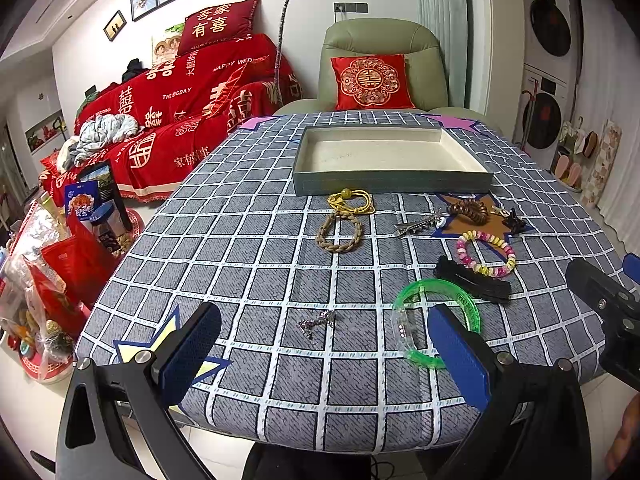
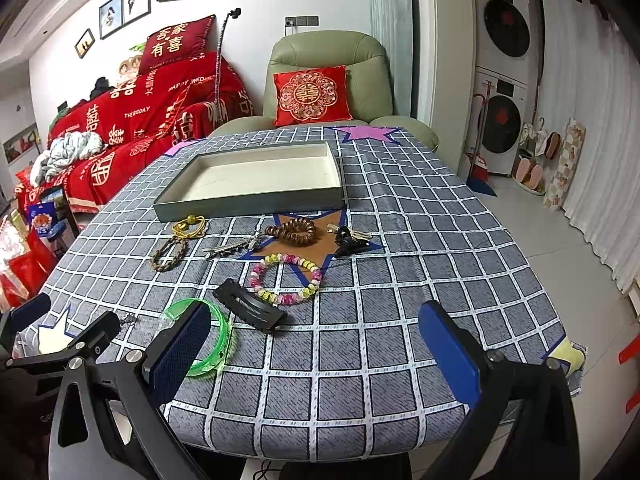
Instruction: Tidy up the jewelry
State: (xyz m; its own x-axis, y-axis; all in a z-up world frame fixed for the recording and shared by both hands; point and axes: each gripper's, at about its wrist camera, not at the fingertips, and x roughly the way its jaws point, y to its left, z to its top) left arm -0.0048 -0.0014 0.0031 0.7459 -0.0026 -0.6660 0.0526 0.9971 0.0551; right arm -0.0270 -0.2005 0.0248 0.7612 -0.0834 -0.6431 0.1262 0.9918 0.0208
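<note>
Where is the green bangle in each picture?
Left wrist view: the green bangle lies low and right of middle, partly behind the left gripper's right finger.
Right wrist view: the same bangle lies low on the left, partly behind the right gripper's left finger.
Shared landmark: the black hair clip lies just beyond the bangle in both, with the empty tray farther back.

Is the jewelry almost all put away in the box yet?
Not yet, nothing is done. The box is empty. Both tongs, left and right, are open and hold nothing. Still on the table: the green bangle, bead bracelet, black hair clip, braided bracelet, yellow cord and more.
</note>
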